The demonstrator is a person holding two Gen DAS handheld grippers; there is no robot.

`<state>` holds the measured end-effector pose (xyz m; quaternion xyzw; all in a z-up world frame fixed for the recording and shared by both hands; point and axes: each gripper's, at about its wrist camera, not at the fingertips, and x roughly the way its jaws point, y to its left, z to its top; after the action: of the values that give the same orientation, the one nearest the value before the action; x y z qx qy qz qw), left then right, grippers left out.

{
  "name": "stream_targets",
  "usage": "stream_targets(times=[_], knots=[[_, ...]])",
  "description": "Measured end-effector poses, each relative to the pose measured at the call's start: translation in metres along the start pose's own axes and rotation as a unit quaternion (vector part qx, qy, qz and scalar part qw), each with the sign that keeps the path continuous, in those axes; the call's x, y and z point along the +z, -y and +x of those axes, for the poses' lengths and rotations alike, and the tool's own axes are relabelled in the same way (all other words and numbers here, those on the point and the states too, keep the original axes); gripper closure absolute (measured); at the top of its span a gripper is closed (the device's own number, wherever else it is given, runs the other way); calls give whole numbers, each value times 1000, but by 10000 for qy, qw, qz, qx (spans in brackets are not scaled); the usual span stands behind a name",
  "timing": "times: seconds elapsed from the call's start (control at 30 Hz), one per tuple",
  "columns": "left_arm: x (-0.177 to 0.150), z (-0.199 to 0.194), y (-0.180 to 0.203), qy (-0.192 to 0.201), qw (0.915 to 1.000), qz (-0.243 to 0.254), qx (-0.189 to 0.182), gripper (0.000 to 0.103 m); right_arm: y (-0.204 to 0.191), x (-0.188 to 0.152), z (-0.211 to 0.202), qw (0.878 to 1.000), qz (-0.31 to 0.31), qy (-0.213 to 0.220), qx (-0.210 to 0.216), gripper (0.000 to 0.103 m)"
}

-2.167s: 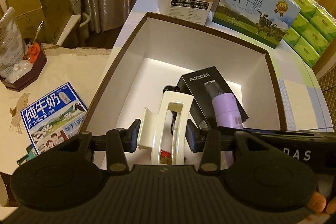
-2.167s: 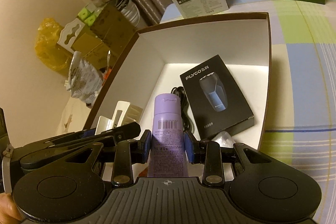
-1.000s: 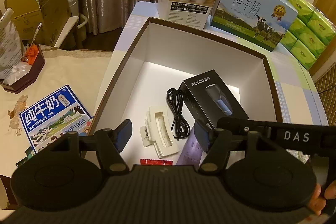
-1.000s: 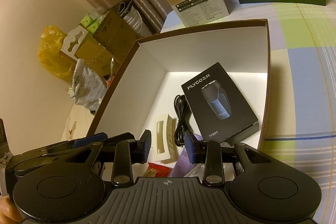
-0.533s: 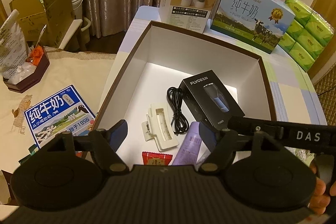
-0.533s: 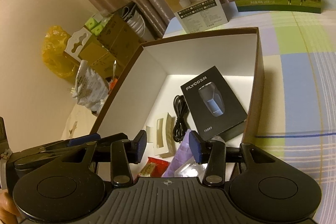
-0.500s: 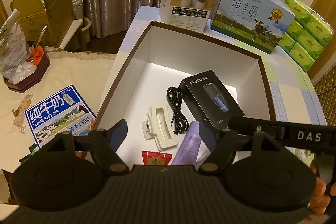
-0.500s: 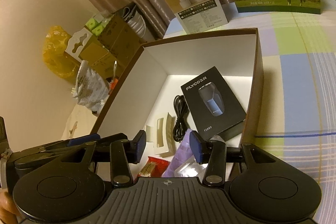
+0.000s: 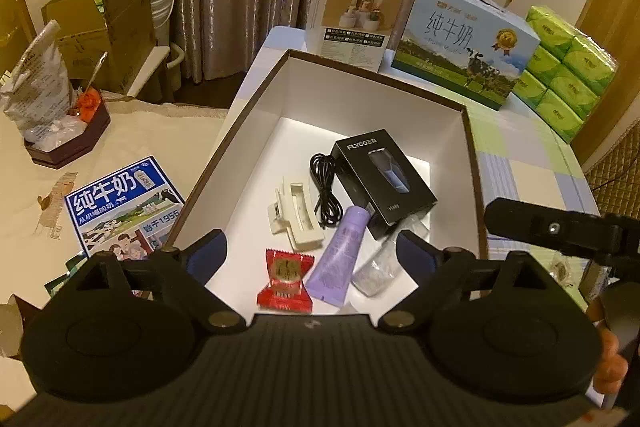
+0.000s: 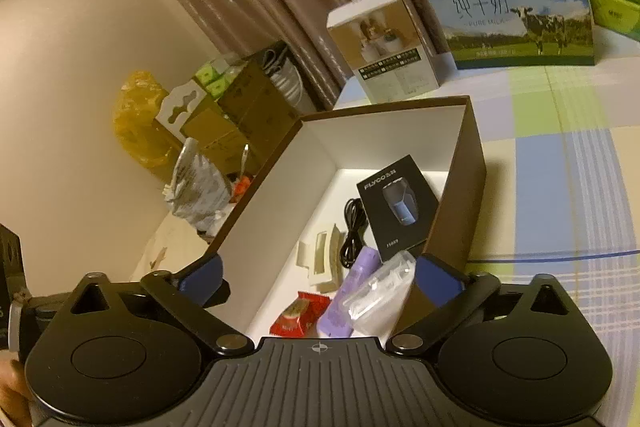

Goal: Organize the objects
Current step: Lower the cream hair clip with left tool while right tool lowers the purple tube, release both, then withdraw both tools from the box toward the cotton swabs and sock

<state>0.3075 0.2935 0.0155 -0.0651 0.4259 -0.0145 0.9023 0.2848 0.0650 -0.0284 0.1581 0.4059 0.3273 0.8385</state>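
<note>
Hovering over the near end of the box (image 9: 256,95), the left gripper (image 9: 314,259) has just been opening and now stands spread wide with nothing between its blue pads; the right gripper (image 10: 320,279) has likewise just been opening, is spread as wide, and holds nothing. Directly ahead of the left one, on the white floor of the box, lie a red sweet packet (image 9: 285,281), a purple tube (image 9: 338,259) and a cream hair clip (image 9: 298,213); beyond them are a coiled black cable (image 9: 325,187) and a black shaver box (image 9: 384,183). A clear plastic item (image 9: 378,267) beside the tube is hard to make out and partly covered by the left gripper's right finger. From the left view only the dark front end of the right gripper and part of a hand (image 9: 608,355) at the frame's right edge show. Both grippers tilt downward toward the box. Two seconds ago the left one clamped the hair clip and the right one the purple tube; both things now lie loose in the box, and the grippers have drawn back and up, so more of the box floor shows. Behind the box on the table stand a white carton (image 9: 354,17), a milk carton (image 9: 464,39) and green tissue packs (image 9: 564,67).
</note>
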Motion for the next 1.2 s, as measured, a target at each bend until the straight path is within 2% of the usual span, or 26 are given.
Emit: stream_targets(times=[0.17,0.57,0.9,1.2], knots=[[-13,-21,8,6,10000,-47,50,10,-1,-14,-18,9997,-239,-44,2,2],[-52,-57,42,9,9998,8,-192,10,12,-43,-63,9979,-624,-160,-42,2],[-81,-66,79,-148,9993,92,-332,10,43,-61,-103,9980,-538,-294,-141,2],[-104,-59,128,-450,9974,305,-465,10,79,-75,-138,9982,-347,-344,-347,2]])
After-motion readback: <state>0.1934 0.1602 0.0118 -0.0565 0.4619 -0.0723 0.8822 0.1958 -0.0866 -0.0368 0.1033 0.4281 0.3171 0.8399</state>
